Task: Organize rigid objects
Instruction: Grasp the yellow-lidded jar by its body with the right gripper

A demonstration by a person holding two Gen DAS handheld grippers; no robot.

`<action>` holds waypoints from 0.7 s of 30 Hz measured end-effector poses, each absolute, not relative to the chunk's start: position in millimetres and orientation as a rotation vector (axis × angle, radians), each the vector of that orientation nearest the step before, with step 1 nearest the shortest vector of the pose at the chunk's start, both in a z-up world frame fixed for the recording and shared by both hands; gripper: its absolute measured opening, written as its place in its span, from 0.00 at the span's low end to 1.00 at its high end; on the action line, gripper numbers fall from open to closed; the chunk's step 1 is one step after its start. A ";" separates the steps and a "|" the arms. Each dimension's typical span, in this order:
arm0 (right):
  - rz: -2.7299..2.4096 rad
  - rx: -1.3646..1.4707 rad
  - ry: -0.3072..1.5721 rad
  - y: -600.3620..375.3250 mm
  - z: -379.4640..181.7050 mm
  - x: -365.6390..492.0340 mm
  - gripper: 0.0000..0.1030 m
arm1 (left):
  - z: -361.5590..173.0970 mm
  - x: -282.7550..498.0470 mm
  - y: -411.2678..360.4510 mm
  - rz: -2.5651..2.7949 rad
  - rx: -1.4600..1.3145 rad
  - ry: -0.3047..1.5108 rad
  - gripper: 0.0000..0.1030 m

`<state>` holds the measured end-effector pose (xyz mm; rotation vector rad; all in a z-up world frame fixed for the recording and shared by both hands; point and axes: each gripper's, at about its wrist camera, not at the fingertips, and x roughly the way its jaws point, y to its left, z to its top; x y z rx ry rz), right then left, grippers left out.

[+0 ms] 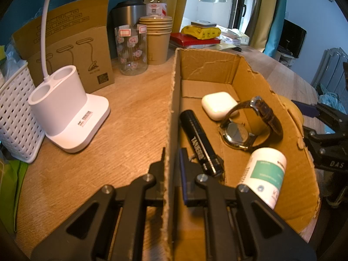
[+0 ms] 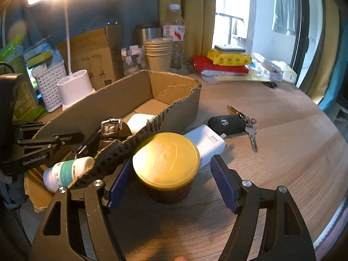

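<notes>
The right gripper (image 2: 171,182) is standing spread around the gold-lidded jar (image 2: 166,161), pads not yet touching; squeezing the glass body below the smooth lid should be steadier. The left gripper (image 1: 173,163) is clamping the corrugated cardboard box (image 1: 256,82) wall, steadying it beside the jar.

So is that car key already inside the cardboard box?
No, the car key lies on the table outside the cardboard box.
</notes>
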<state>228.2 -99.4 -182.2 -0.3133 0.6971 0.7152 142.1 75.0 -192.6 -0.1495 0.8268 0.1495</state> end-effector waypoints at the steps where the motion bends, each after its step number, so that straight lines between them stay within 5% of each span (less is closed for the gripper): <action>1: 0.714 -0.310 0.701 -99.2 -182.9 229.5 0.73 | -192.7 142.2 74.8 0.150 -0.149 0.827 0.10; 6: 0.698 -0.286 0.723 -100.3 -186.1 233.7 0.73 | -192.6 142.1 75.0 0.149 -0.150 0.827 0.10; 11: 0.701 -0.309 0.718 -94.0 -187.6 228.6 0.56 | -192.6 142.1 75.0 0.149 -0.150 0.827 0.10; 21: 0.690 -0.320 0.702 -92.0 -184.7 222.5 0.55 | -192.7 142.1 74.9 0.149 -0.150 0.827 0.10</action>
